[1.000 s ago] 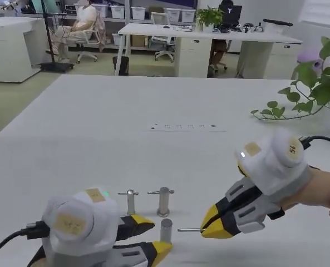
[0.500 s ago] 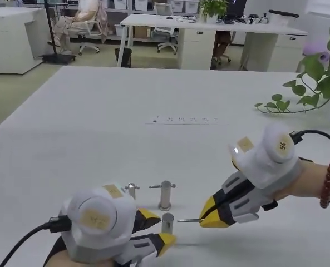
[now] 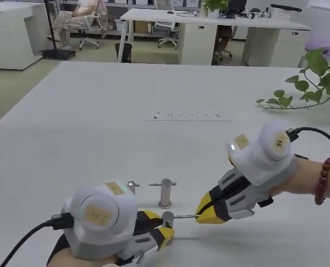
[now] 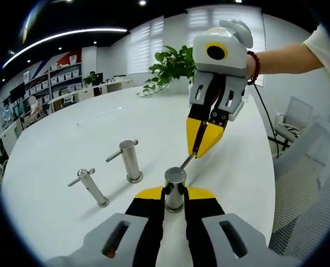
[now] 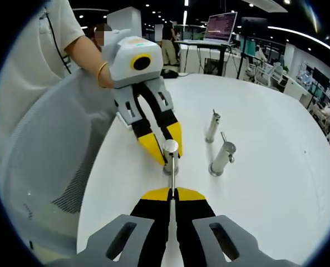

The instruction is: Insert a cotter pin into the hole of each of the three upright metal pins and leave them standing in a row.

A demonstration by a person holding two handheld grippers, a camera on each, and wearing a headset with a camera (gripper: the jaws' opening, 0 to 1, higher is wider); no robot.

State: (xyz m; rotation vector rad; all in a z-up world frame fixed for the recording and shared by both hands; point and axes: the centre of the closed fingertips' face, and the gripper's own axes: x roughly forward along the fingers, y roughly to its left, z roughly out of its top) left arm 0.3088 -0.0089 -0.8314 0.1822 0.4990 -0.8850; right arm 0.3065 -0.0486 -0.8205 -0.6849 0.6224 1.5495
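Three upright metal pins stand on the white table. The nearest pin (image 3: 167,218) (image 4: 175,188) (image 5: 170,156) is held between the jaws of my left gripper (image 3: 163,231) (image 4: 175,194), which is shut on it. My right gripper (image 3: 205,214) (image 5: 172,194) is shut on a cotter pin (image 3: 184,216) (image 5: 172,175) whose tip touches that pin's top. The middle pin (image 3: 165,193) (image 4: 130,161) (image 5: 222,158) and the far pin (image 3: 132,187) (image 4: 92,187) (image 5: 212,127) each carry a cotter pin through the head.
A potted plant (image 3: 312,78) trails leaves over the table's right side. A small strip of sockets (image 3: 187,117) lies flat at the table's middle. Desks, chairs and a seated person (image 3: 78,19) fill the room behind. The right gripper's cable (image 3: 320,136) runs off to the right.
My right gripper has moved left, bringing the cotter pin's tip up to the nearest pin. My left gripper has closed in around that pin.
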